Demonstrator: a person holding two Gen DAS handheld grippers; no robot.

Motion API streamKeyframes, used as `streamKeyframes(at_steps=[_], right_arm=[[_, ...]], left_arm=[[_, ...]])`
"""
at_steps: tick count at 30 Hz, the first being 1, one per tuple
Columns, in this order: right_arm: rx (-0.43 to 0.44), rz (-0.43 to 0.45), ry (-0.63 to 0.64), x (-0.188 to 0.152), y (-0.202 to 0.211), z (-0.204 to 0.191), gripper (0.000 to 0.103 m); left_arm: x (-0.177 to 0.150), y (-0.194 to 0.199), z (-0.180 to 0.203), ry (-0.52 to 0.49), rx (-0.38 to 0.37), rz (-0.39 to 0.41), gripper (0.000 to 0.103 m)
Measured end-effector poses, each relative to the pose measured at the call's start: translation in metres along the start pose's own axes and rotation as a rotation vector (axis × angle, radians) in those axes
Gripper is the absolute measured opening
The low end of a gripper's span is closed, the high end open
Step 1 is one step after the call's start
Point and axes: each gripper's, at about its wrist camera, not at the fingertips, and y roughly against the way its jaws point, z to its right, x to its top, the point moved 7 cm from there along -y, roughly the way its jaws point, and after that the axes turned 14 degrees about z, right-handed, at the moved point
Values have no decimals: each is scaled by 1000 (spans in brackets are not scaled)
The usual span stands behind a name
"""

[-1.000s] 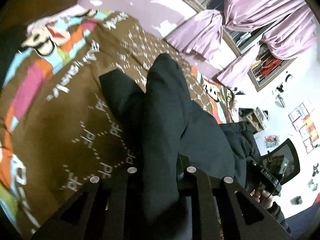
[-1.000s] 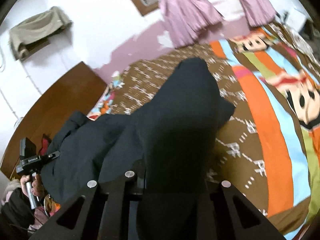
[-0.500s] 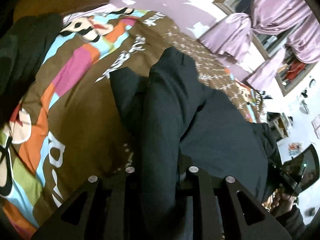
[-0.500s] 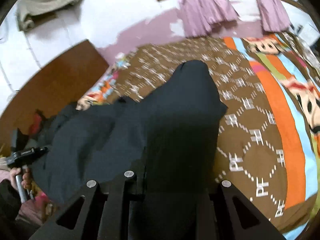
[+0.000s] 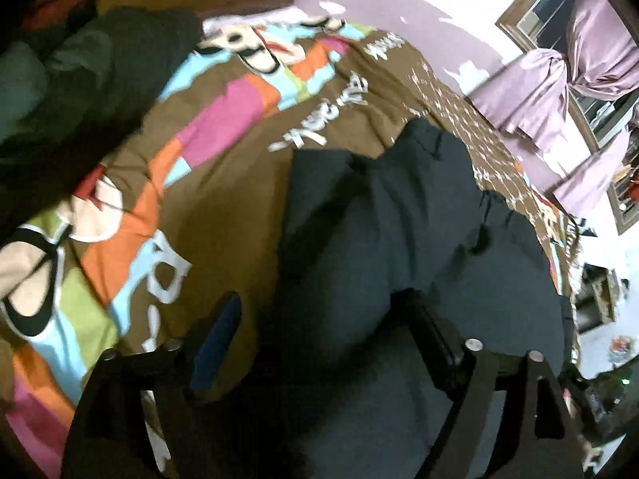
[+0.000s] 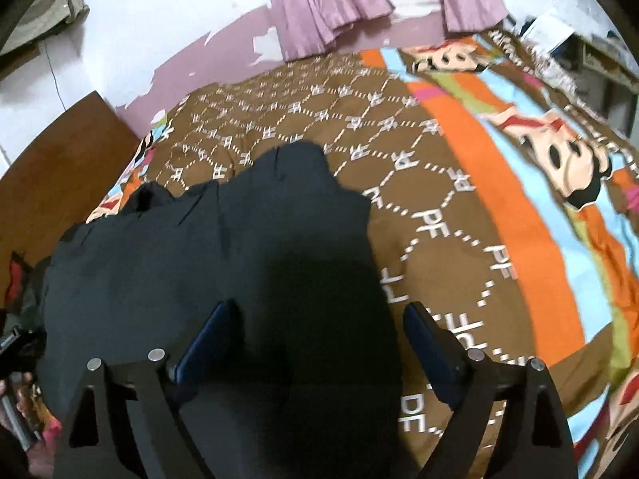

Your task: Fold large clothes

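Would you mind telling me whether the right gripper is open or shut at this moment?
Open. The right gripper has its blue-padded fingers spread wide apart, with the dark garment lying on the bedspread between them, unclamped.

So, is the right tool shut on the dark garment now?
No, the right tool is open: its two fingers stand wide apart over the garment.

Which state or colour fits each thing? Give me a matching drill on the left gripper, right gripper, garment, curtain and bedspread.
Things:
1. left gripper
2. right gripper
3. dark garment
4. curtain
5. bedspread

States:
A. purple, knotted by the window
B. open, pile of clothes beyond
C. brown with orange and blue stripes
D. open, headboard at its left
E. lying spread on the bed

Pairs: 1-B, 2-D, 3-E, 4-A, 5-C
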Motion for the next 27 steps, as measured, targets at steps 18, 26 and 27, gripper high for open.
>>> streamKeyframes(at_steps=[18, 26, 27], right_arm=[[70, 338, 113, 19, 117, -58, 103], [126, 417, 147, 16, 158, -88, 103], [130, 427, 154, 16, 162, -91, 103]], left_arm=[[-20, 110, 94, -293, -56, 399, 101], [-32, 153, 117, -397, -105, 513, 102], [-33, 158, 117, -399, -109, 521, 102]])
